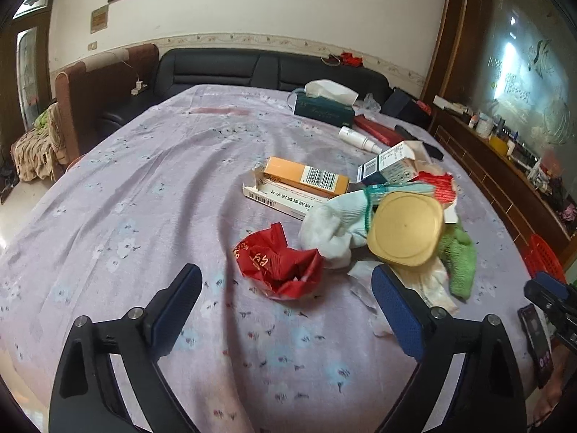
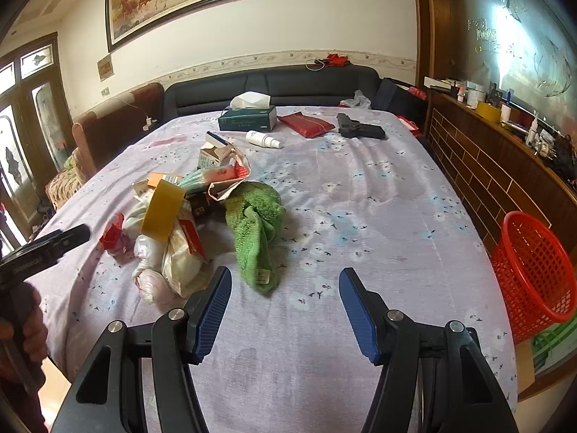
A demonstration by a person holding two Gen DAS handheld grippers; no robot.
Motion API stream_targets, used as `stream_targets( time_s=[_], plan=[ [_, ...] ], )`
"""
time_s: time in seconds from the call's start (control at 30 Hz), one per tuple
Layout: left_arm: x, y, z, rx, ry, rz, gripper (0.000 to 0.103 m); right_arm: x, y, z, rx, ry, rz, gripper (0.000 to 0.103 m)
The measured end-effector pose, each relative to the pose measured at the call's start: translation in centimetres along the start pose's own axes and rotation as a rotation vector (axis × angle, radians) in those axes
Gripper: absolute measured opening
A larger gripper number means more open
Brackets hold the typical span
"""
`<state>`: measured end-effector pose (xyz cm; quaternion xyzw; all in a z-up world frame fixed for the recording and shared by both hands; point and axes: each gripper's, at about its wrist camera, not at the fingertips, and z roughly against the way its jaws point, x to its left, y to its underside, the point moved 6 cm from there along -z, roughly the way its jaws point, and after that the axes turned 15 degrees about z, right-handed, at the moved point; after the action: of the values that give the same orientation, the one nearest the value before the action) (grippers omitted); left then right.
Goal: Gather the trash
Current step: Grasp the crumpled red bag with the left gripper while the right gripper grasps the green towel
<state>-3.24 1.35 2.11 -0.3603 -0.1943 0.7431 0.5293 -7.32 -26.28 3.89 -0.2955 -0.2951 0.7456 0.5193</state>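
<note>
A heap of trash lies on the lilac flowered tablecloth [image 2: 360, 216]. It holds a crumpled red wrapper [image 1: 279, 261], a yellow round container [image 1: 405, 229], a white sock [image 1: 331, 231], an orange box [image 1: 306, 175], white cartons and a green cloth [image 2: 258, 223]. My left gripper [image 1: 285, 278] is open, and the red wrapper sits just ahead between its fingers without touching the pads. My right gripper [image 2: 285, 276] is open over the tablecloth, with the near end of the green cloth just beyond its left finger [image 2: 216, 299].
A red mesh basket [image 2: 533, 270] stands off the table's right edge. At the far end lie a green tissue box [image 2: 249, 117], a white spray bottle [image 2: 263, 139], a red pouch [image 2: 306, 124] and a black object [image 2: 360, 130]. A dark sofa is behind them.
</note>
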Motion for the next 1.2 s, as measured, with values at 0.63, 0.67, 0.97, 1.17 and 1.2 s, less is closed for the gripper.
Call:
stream_targets(
  time_s=[0.63, 0.67, 0.97, 1.17, 1.2],
  plan=[
    [0.0, -0.5, -5.3, 0.101, -0.026, -0.064, 0.027, 0.0, -3.7, -9.3, 0.149, -0.193, -0.059, 0.066],
    [0.1, -0.5, -5.2, 0.100, -0.022, -0.061, 0.027, 0.1, -3.9, -10.2, 0.163, -0.202, -0.074, 0.066],
    [0.8, -0.4, -4.4, 0.112, 0.029, -0.048, 0.029, 0.3, -4.8, -14.0, 0.178, -0.215, -0.096, 0.039],
    [0.9, -0.5, -4.9, 0.108, 0.021, -0.054, 0.045, 0.4, -3.7, -11.0, 0.161, -0.194, -0.103, 0.034],
    [0.7, -0.5, -4.9, 0.106, 0.019, -0.062, 0.039, 0.2, -3.4, -10.2, 0.152, -0.191, -0.107, 0.034]
  ],
)
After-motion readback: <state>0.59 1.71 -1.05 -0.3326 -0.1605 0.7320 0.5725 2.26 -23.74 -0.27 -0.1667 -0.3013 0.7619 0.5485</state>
